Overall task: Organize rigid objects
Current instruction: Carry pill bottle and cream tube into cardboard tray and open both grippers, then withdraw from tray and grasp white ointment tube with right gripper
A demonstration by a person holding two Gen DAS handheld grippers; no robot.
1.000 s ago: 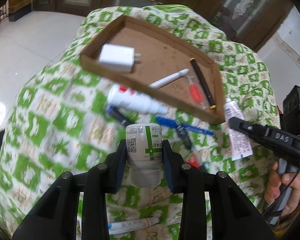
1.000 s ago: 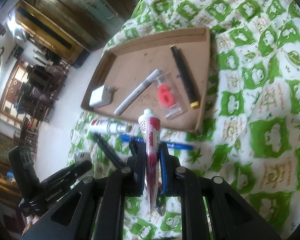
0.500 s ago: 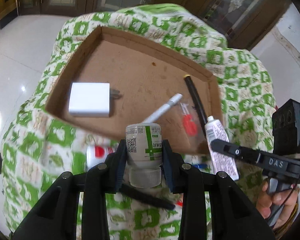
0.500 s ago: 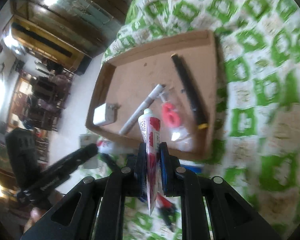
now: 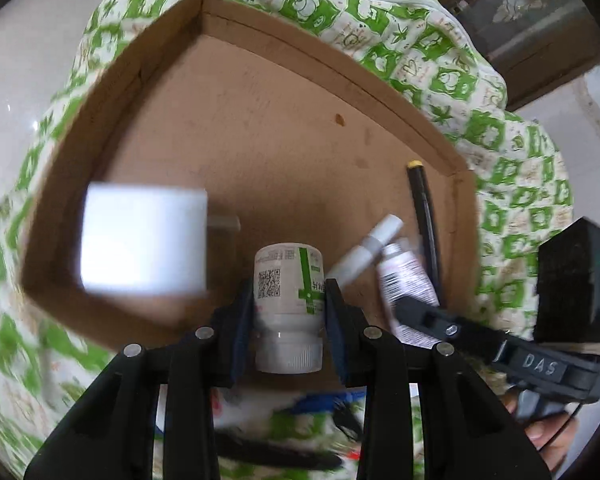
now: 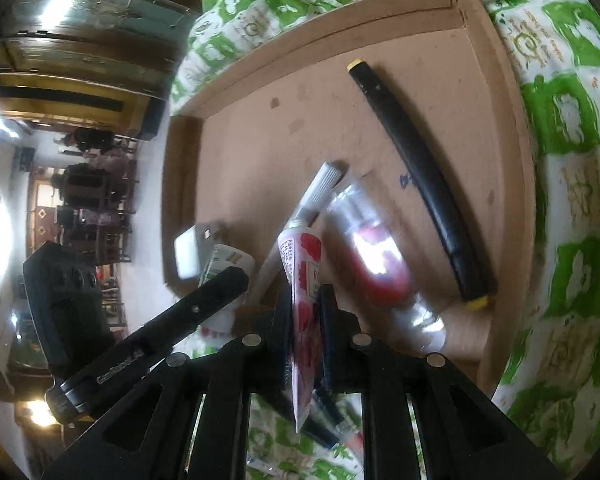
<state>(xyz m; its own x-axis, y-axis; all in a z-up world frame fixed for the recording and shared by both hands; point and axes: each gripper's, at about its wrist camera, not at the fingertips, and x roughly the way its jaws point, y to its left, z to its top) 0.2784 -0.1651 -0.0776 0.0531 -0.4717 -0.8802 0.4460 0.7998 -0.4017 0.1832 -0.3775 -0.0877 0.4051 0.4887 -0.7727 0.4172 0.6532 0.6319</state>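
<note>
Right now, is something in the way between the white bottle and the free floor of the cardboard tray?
Nothing visible blocks the bottle. The tray floor ahead is bare; the white charger lies to its left, the white marker to its right.

1. One cardboard tray (image 5: 112, 92), filling the middle of both views
2. One white charger block (image 5: 142, 240), left of centre in the left wrist view
3. One white bottle (image 5: 290, 300), lower centre there
4. One red-printed tube (image 6: 304, 292), lower centre in the right wrist view
5. One white marker (image 6: 320, 190), centre
6. One black pen with yellow ends (image 6: 420, 176), right of centre
7. One clear packet with a red item (image 6: 376, 264), centre
8. Two grippers: left gripper (image 5: 290, 320), right gripper (image 6: 306, 328)
</note>
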